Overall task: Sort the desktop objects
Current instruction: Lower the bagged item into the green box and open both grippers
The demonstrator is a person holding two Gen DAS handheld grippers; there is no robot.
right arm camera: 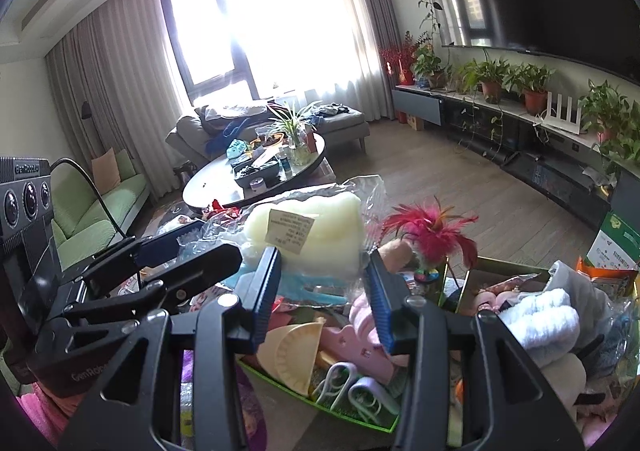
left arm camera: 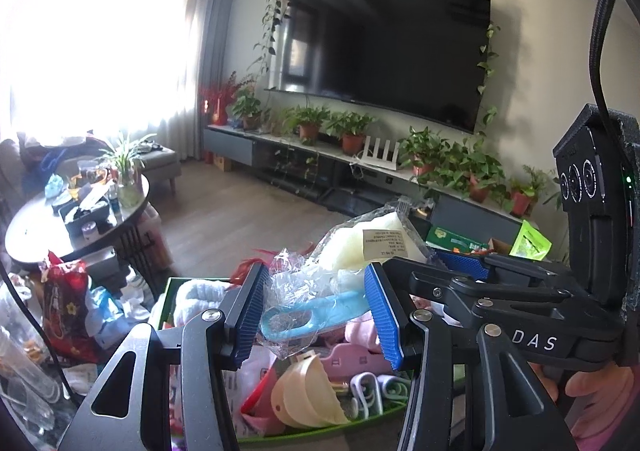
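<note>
Clear plastic wraps a pale yellow sponge (left arm camera: 370, 247) with a light blue handle (left arm camera: 316, 311), the packet held up above a green-rimmed box (left arm camera: 320, 429) crowded with small household items. Its crinkled wrapper sits between the blue-padded fingers of the left gripper (left arm camera: 318, 309), whose jaws stand apart on either side of the handle; whether the pads actually press the plastic cannot be told. From the right wrist view the same packet (right arm camera: 308, 235) hangs just ahead of the right gripper (right arm camera: 324, 299), its jaws likewise spread wide with nothing clamped between them. Below lie a cream dumpling mould (right arm camera: 294, 351), a pink plastic piece (right arm camera: 352, 343), white and green clips (right arm camera: 356, 387) and a rolled white towel (right arm camera: 536, 319); a red feather toy (right arm camera: 434, 231) stands at the box's far edge. Beyond, a round dark coffee table (right arm camera: 216, 183) carries clutter, and potted plants (left arm camera: 352, 131) line the cabinet under a wall-mounted television (left arm camera: 384, 51).
</note>
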